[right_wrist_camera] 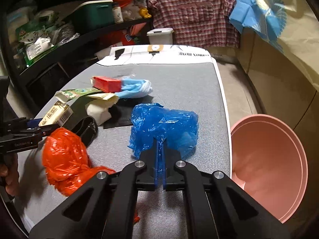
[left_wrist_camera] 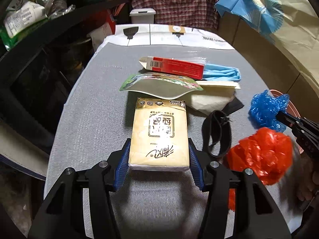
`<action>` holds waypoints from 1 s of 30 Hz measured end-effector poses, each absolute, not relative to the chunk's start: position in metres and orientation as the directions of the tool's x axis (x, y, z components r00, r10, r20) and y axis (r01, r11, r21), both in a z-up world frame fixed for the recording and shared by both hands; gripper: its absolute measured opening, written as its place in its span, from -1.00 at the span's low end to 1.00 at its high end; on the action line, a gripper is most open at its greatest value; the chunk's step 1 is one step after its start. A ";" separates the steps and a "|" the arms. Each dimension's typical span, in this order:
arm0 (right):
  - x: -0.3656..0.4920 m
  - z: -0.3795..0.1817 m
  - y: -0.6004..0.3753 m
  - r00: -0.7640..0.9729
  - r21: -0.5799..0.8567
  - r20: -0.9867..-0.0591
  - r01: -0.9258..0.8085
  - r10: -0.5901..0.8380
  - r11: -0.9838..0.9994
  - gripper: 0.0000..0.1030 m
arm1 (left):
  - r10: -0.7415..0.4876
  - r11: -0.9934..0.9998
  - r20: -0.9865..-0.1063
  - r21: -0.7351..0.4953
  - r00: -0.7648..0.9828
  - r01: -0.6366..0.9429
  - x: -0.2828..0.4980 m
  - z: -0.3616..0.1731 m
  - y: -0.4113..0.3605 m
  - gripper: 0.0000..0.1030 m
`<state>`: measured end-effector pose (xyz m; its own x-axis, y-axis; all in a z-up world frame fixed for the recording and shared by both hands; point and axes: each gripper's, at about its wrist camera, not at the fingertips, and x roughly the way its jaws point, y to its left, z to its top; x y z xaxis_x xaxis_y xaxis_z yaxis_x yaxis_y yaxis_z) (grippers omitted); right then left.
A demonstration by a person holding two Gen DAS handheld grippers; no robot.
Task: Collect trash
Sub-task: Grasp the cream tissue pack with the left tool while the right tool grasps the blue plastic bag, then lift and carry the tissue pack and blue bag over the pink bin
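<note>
My left gripper (left_wrist_camera: 159,155) is shut on a cream tissue pack (left_wrist_camera: 159,131), its blue pads against both sides; the pack also shows in the right wrist view (right_wrist_camera: 56,113). My right gripper (right_wrist_camera: 159,149) is shut on a crumpled blue plastic bag (right_wrist_camera: 165,125), held above the grey table (right_wrist_camera: 189,91); the bag also shows in the left wrist view (left_wrist_camera: 267,109). An orange plastic bag (right_wrist_camera: 63,157) lies crumpled near the front edge, also in the left wrist view (left_wrist_camera: 261,155). A pink bin (right_wrist_camera: 269,159) stands just off the table's right edge.
On the table lie a red box (left_wrist_camera: 175,67), a light blue cloth (left_wrist_camera: 221,73), a green pouch (left_wrist_camera: 159,83), white paper (left_wrist_camera: 213,97) and a black strap (left_wrist_camera: 217,135). Dark shelves (right_wrist_camera: 59,39) stand on the left. A plaid shirt (right_wrist_camera: 191,16) hangs behind.
</note>
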<state>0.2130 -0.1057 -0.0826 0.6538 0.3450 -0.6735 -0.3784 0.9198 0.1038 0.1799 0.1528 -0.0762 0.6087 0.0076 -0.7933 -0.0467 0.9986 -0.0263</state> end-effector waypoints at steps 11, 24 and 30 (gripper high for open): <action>0.188 -0.058 -0.105 0.700 0.082 -0.619 -0.392 0.355 0.916 -0.96 | 0.007 0.999 -0.749 -0.029 0.663 -0.044 0.158 -0.053 0.156 0.02; 0.160 -0.031 -0.117 0.748 0.072 -0.559 -0.387 0.359 0.919 -0.96 | 0.000 0.999 -0.694 -0.025 0.720 -0.024 0.136 -0.029 0.147 0.02; 0.148 -0.014 -0.126 0.761 0.081 -0.535 -0.385 0.366 0.919 -0.96 | -0.014 0.999 -0.665 -0.035 0.746 -0.012 0.131 -0.015 0.139 0.02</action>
<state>0.1485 -0.1263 -0.0139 0.7614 0.3661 -0.5350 -0.3850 0.9193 0.0812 0.1306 0.1394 -0.0147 0.7463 -0.0143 -0.6655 -0.0122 0.9993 -0.0352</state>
